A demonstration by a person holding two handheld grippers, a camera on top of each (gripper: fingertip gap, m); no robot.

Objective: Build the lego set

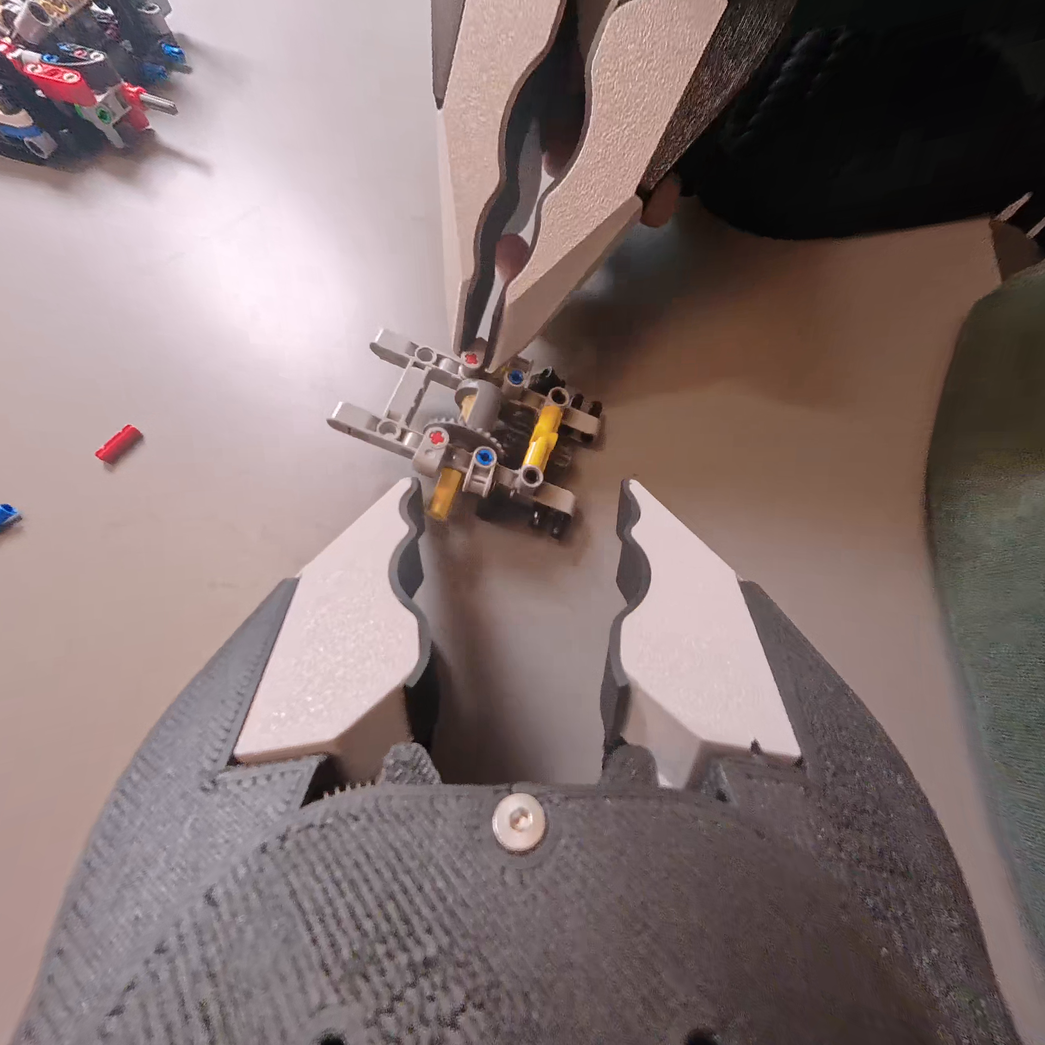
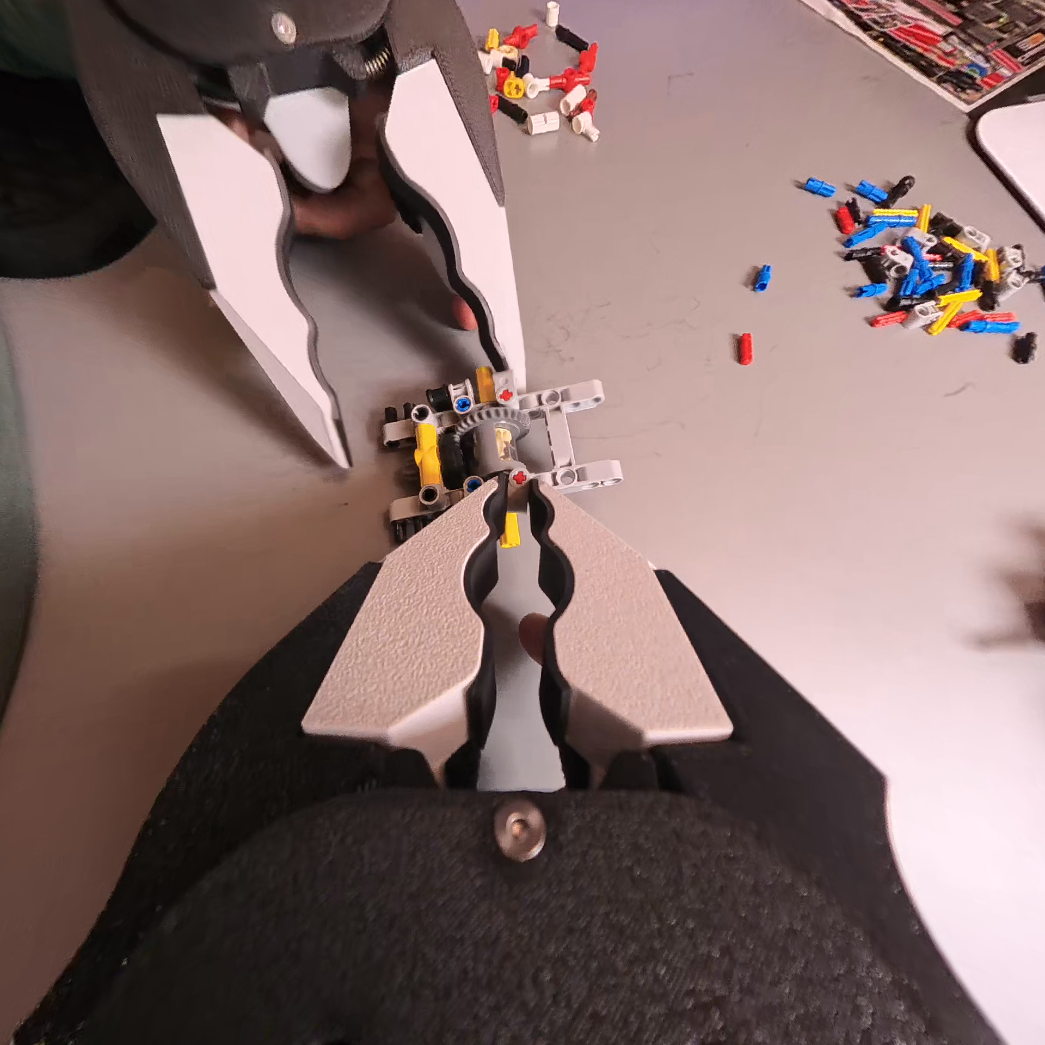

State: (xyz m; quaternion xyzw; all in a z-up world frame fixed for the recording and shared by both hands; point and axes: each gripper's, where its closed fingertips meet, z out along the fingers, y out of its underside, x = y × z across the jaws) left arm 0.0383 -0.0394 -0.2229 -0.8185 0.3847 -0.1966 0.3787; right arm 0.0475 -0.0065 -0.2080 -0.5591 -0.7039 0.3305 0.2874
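The right gripper (image 2: 514, 492), grey-fingered with black wavy pads, was pinched nearly together on the near corner of the small grey, black and yellow Technic sub-assembly (image 2: 492, 438), at a connector with a red cross-axle end; a short yellow axle (image 2: 510, 529) stuck back out between its fingers. The left gripper (image 1: 520, 492) stood wide apart and empty, its tips just beside the opposite side of the same sub-assembly, one tip by the other yellow axle stub.

The sub-assembly lay flat on the pale grey table (image 2: 707, 509) between the two grippers. Its long axis ran crosswise to both, with the grey H-shaped frame (image 2: 565, 435) pointing to the right in the right wrist view and the black-pinned end to the left. The right gripper was the one in contact, so the next press or hold probably depended on it.

Farther out lay a loose red pin (image 2: 745, 348), a mixed pile of blue, yellow and black pins (image 2: 933, 277), a red-and-white cluster (image 2: 543, 73), and a larger partly built model (image 1: 68, 79).
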